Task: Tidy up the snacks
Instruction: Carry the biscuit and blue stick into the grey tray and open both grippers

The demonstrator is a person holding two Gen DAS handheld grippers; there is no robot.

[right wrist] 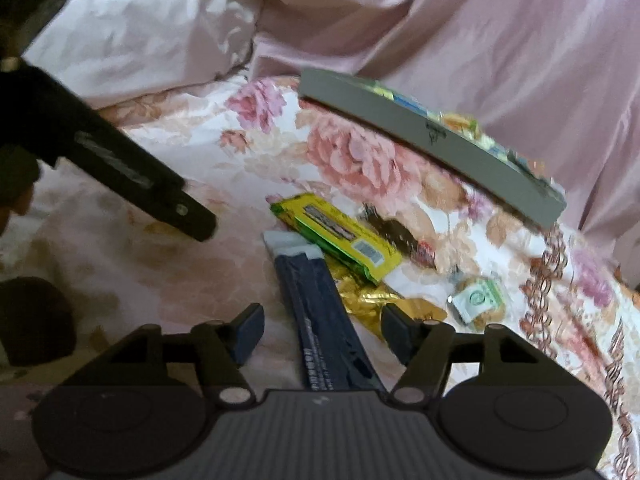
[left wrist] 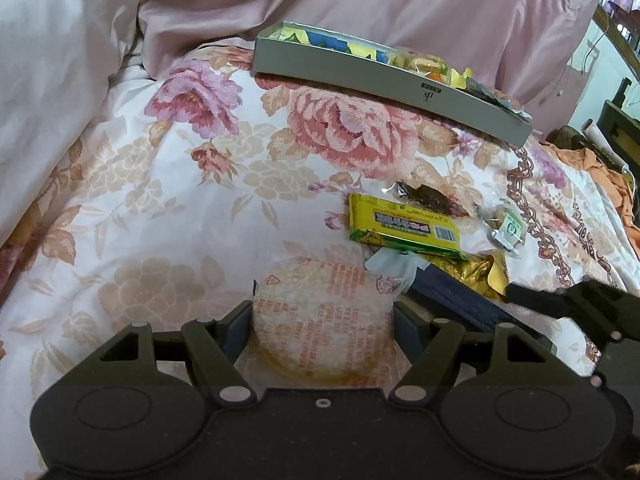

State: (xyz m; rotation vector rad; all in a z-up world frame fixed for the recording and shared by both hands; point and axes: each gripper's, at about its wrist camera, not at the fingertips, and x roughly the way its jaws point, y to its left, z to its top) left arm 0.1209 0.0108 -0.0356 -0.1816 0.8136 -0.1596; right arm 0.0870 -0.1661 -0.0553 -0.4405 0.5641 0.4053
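Snacks [left wrist: 404,226] clutter floral bedspread [left wrist: 200,184] before grey box [left wrist: 360,80].

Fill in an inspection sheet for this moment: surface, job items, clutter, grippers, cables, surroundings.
Surface: floral bedspread, rumpled, with pink bedding bunched behind.
Job's things: grey box at the back, already holding wrapped snacks; yellow-green packet, dark blue packet, gold wrapper, small green-label packet and dark wrapped snack loose in a heap on the spread; round rice cracker pack apart from it.
Clutter: orange cloth at the bed's edge.
Grippers: left gripper straddles the rice cracker pack, fingers at its sides; right gripper open over the dark blue packet.
Cables: thin cord on the far wall.
Surroundings: dark furniture beside the bed.
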